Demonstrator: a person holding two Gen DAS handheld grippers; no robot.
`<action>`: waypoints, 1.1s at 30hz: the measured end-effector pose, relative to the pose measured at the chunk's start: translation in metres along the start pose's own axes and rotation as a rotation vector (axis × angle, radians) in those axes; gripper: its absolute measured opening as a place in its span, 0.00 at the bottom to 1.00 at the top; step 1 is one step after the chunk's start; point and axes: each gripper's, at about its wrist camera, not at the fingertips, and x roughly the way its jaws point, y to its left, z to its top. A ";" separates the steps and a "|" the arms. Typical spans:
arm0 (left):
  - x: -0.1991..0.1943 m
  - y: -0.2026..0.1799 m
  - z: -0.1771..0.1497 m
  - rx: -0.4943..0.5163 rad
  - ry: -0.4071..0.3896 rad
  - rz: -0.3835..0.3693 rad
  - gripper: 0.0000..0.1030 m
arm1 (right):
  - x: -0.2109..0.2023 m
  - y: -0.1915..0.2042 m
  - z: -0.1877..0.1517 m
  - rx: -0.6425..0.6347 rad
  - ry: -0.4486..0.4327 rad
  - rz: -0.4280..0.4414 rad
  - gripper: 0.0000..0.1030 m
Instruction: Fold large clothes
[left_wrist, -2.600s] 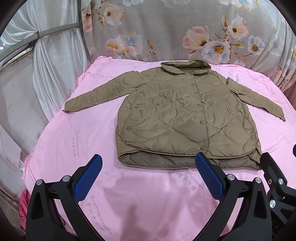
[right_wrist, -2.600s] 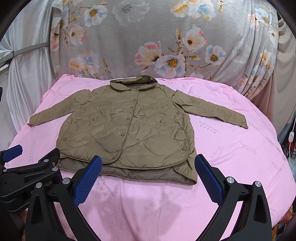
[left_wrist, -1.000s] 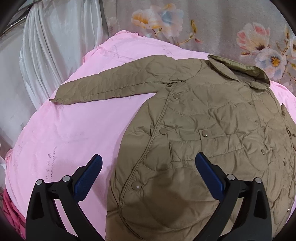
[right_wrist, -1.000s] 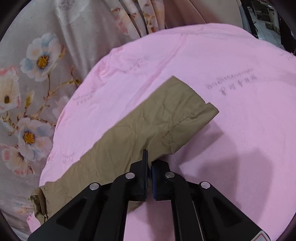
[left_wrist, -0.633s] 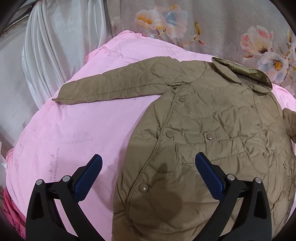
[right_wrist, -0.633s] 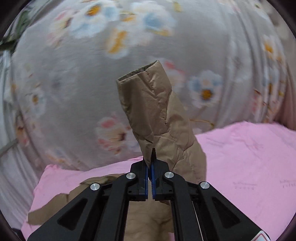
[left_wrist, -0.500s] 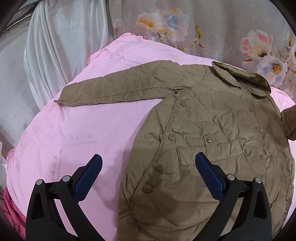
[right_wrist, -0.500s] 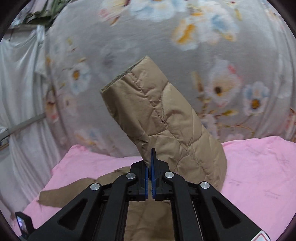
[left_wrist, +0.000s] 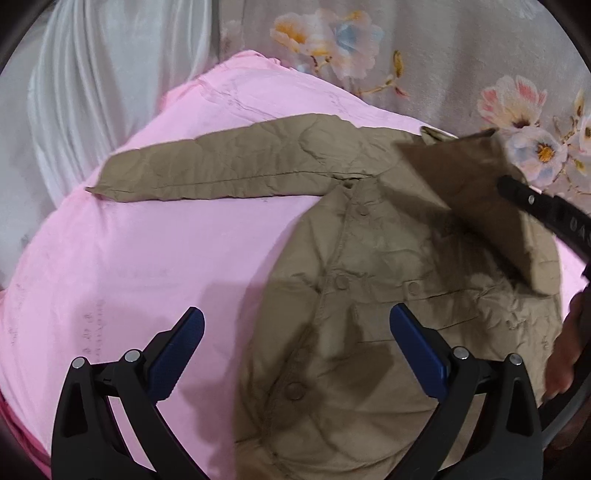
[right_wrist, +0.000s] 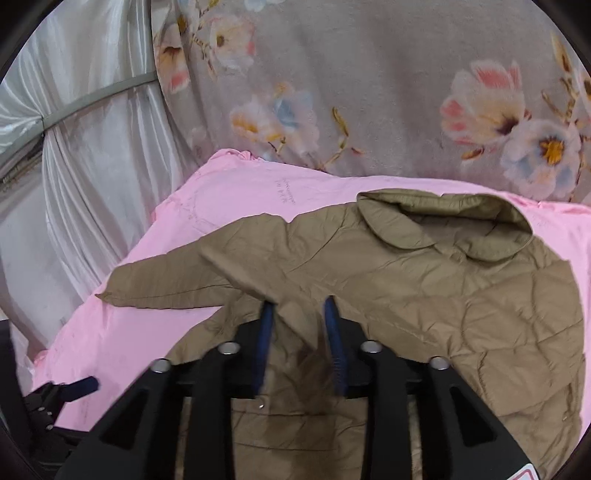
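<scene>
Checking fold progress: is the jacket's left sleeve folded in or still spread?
Spread: the left sleeve lies straight out on the pink sheet.

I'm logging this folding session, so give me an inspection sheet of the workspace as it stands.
Surface: pink sheet, bare beside the coat.
Job's things: olive quilted jacket lies front up; one sleeve stretched out flat, the other sleeve folded across the chest.
Clutter: nothing seen.
Grippers: left gripper open, empty, above the jacket's edge; right gripper jaws opening, sleeve cloth between them.
Cables: nothing seen.
Surroundings: floral drape, white curtain.
</scene>
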 end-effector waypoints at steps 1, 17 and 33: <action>0.004 -0.003 0.004 -0.006 0.013 -0.045 0.95 | -0.006 -0.002 -0.003 0.014 -0.024 0.014 0.53; 0.116 -0.065 0.032 -0.121 0.175 -0.260 0.83 | -0.068 -0.214 -0.081 0.597 -0.048 -0.250 0.62; 0.141 -0.098 0.049 0.156 -0.027 0.010 0.00 | -0.057 -0.259 -0.067 0.540 -0.113 -0.355 0.04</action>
